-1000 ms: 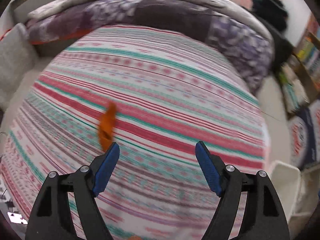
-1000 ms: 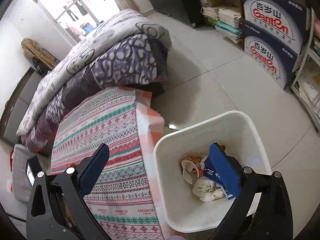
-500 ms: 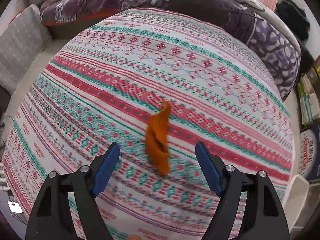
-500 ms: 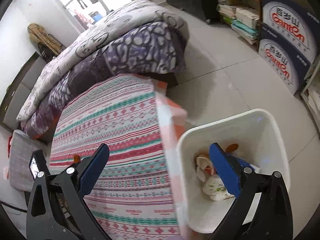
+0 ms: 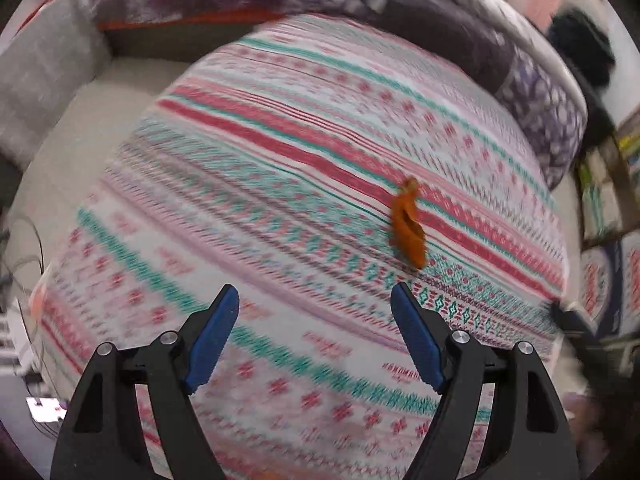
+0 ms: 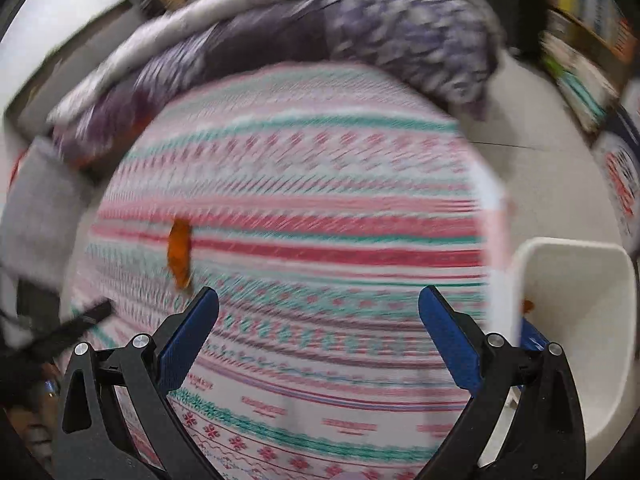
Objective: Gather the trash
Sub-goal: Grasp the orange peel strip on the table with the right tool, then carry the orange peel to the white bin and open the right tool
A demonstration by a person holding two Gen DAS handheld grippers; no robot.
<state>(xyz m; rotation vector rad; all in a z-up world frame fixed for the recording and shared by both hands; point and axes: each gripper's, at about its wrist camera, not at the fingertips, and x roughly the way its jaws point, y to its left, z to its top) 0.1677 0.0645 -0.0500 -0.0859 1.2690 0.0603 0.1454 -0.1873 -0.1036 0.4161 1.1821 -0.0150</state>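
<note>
An orange scrap of peel (image 5: 407, 224) lies on the striped red, green and white bedspread (image 5: 280, 160). My left gripper (image 5: 314, 332) is open and empty, and hovers above the bed with the peel ahead and to the right of its right finger. In the right wrist view the peel (image 6: 179, 252) lies ahead of the left finger. My right gripper (image 6: 318, 332) is open and empty above the bedspread (image 6: 320, 200). The white trash bin (image 6: 576, 320) stands at the bed's right edge, with some trash inside, mostly hidden.
A purple patterned duvet (image 5: 440, 20) is piled at the far end of the bed. A grey cushion (image 5: 44, 76) lies at the left. Bookshelves (image 5: 608, 184) and printed boxes (image 6: 620, 176) stand on the floor to the right. Both views are motion-blurred.
The right gripper has swung left from over the bin to over the bed. The left gripper has shifted left, so the peel now lies right of its fingers.
</note>
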